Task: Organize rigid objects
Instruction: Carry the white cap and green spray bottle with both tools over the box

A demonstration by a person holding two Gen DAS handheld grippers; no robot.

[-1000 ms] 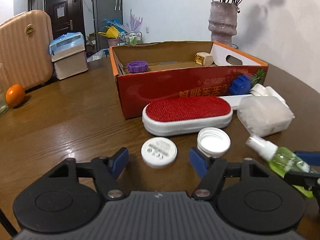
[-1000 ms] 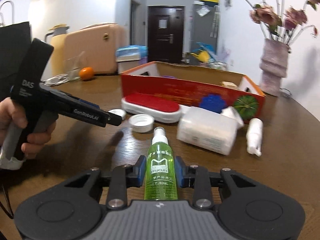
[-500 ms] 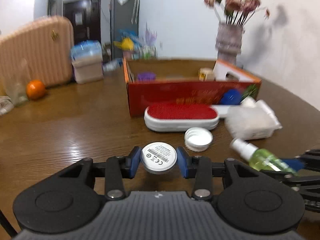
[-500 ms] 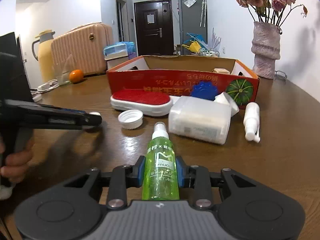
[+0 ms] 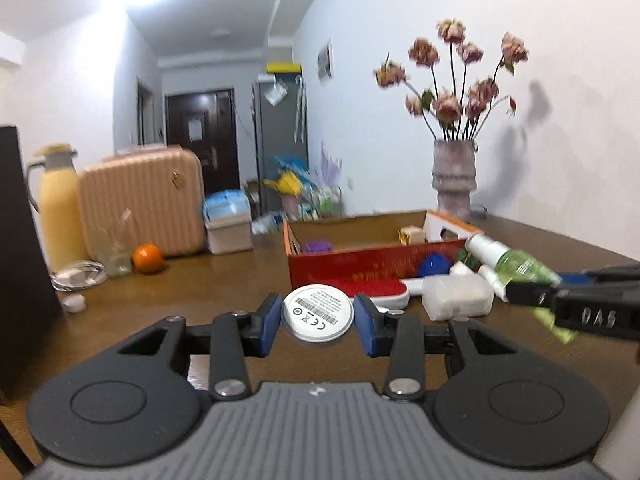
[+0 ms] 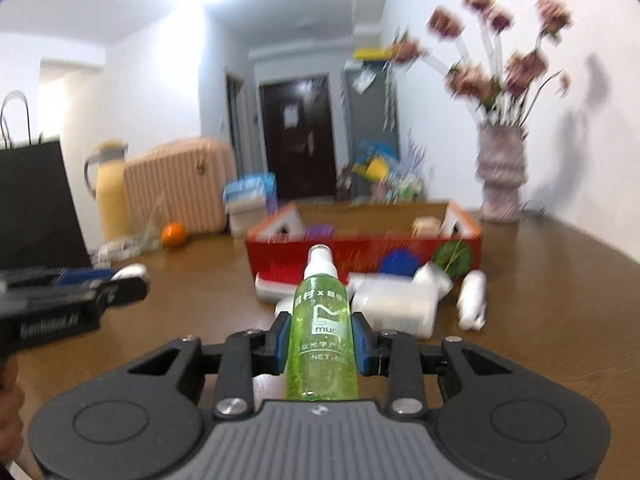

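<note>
My left gripper (image 5: 318, 316) is shut on a round white disc (image 5: 318, 312) with a printed label, held up above the wooden table (image 5: 180, 304). My right gripper (image 6: 320, 340) is shut on a green spray bottle (image 6: 322, 332) with a white nozzle, lifted and pointing at the red cardboard box (image 6: 360, 252). That bottle (image 5: 520, 266) and the right gripper's black body show at the right of the left wrist view. The red box (image 5: 360, 268) is open on top and holds a purple lid (image 5: 317, 246) and a small tan cube (image 5: 412, 235).
In front of the box lie a red-topped white brush (image 5: 372, 290), a frosted plastic box (image 5: 456, 296), a blue piece (image 5: 431, 267) and a white bottle (image 6: 472, 300). A vase of flowers (image 5: 454, 176) stands behind. An orange (image 5: 147, 258), flask, suitcase and black bag sit left.
My left gripper closed on the white disc and lifted it off the table. The right gripper rose with the green bottle. Both views now look higher, over the box.
</note>
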